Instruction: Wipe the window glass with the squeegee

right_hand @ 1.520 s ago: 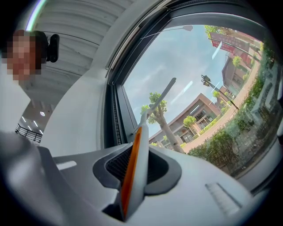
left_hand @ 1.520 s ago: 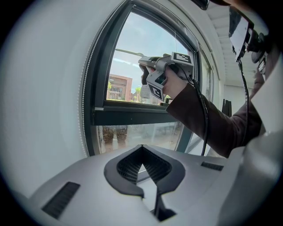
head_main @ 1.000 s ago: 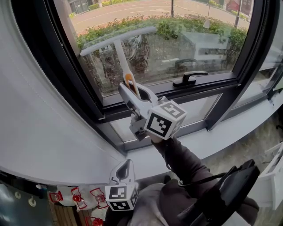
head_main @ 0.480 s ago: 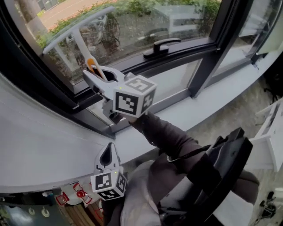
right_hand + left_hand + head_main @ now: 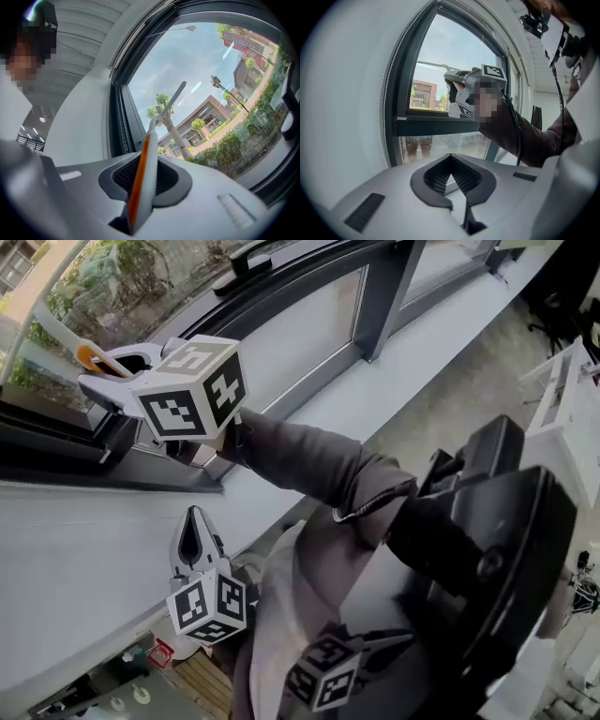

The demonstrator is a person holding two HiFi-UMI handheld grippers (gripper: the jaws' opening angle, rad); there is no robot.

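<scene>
Window glass [image 5: 211, 84]; squeegee [image 5: 149, 154] in right tool [image 5: 111, 369]

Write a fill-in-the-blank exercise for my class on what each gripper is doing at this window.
1. The right gripper is shut on the squeegee's ____.
2. The left gripper, its fingers together, holds ____.
3. The stripe along that handle is coloured ____.

Missing words: handle; nothing; orange.
</scene>
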